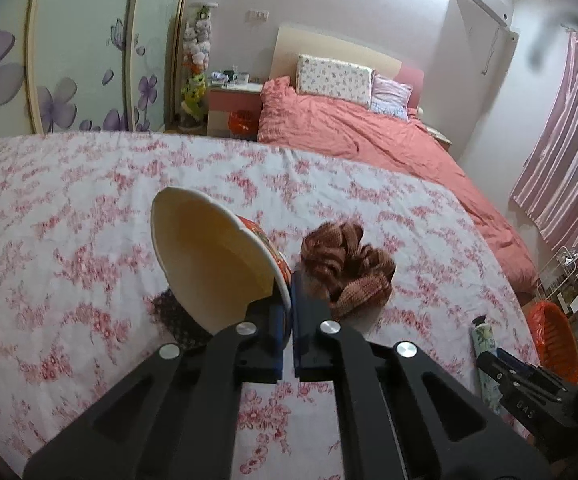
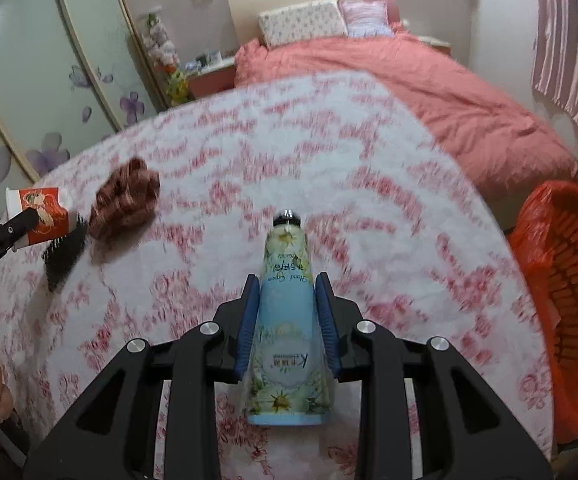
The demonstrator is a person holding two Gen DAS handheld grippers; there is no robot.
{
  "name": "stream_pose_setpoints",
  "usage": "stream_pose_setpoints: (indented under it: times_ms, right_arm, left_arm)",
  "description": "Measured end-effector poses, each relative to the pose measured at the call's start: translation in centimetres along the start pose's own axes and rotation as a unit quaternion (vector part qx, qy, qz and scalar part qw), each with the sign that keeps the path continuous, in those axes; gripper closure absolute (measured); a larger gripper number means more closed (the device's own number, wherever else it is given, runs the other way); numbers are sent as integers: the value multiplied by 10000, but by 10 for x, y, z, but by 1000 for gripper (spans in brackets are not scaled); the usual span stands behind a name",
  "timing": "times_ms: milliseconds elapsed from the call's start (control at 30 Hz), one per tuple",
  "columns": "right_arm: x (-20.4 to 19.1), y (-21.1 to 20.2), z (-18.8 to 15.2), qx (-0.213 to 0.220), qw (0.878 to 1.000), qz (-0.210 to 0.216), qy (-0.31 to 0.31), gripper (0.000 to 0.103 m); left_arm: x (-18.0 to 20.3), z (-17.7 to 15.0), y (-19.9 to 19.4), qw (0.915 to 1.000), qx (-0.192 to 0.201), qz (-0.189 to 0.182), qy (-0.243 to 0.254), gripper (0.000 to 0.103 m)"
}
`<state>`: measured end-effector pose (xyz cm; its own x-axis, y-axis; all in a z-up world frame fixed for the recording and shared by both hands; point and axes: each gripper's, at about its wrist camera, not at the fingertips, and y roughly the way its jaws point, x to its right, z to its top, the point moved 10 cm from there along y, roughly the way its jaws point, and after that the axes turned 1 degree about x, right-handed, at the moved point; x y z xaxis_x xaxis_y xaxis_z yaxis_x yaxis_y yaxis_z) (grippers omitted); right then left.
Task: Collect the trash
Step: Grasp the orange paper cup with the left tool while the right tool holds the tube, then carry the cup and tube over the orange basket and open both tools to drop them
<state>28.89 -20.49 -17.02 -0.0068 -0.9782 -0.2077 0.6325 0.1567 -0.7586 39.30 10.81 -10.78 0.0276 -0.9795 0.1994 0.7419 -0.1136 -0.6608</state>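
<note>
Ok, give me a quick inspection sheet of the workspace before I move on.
Surface: floral sheet, wrinkled.
Job's things: paper cup pinched at its rim; hand cream tube clamped; orange-lined basket at the right edge.
Clutter: brown scrunchie, dark hairbrush under the cup.
Grippers: left gripper shut on cup; right gripper shut on tube.
Cables: nothing seen.
Surroundings: pink bed, wardrobe, curtain.

The left gripper (image 1: 289,300) is closed on the rim of a paper cup (image 1: 209,256), holding it tilted. The right gripper (image 2: 287,312) is closed on a hand cream tube (image 2: 287,320), its blue pads (image 2: 249,320) pressing both sides.
</note>
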Motion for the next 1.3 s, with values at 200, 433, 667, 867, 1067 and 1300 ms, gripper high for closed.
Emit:
stream_pose_setpoints:
  times_ms: [200,433,667,867,1067,1300]
  right_arm:
    - [-1,7,8,8,10000,-45,70,62]
    - [1,9,13,125,9999,-66,19,76]
    - [7,-17,19,396,9990,106,162,76]
    - [10,-54,32,772,9964,236,277,76]
    - [20,-96,42,1181,9918,292,385,76]
    - [46,-140,48,1650,9844,213,567,76]
  left_arm:
    - [-3,-10,12,9998,-168,-14,-67,96]
    - [-6,-16,24,9994,-316,-28,-126,94]
    - [-7,-5,7,9997,-84,-110,-184,99]
    - [5,11,-24,9995,216,-180,-157,99]
    - [39,19,-58,9980,437,-456,-15,99]
    - [102,19,-95,9932,605,-950,280,99]
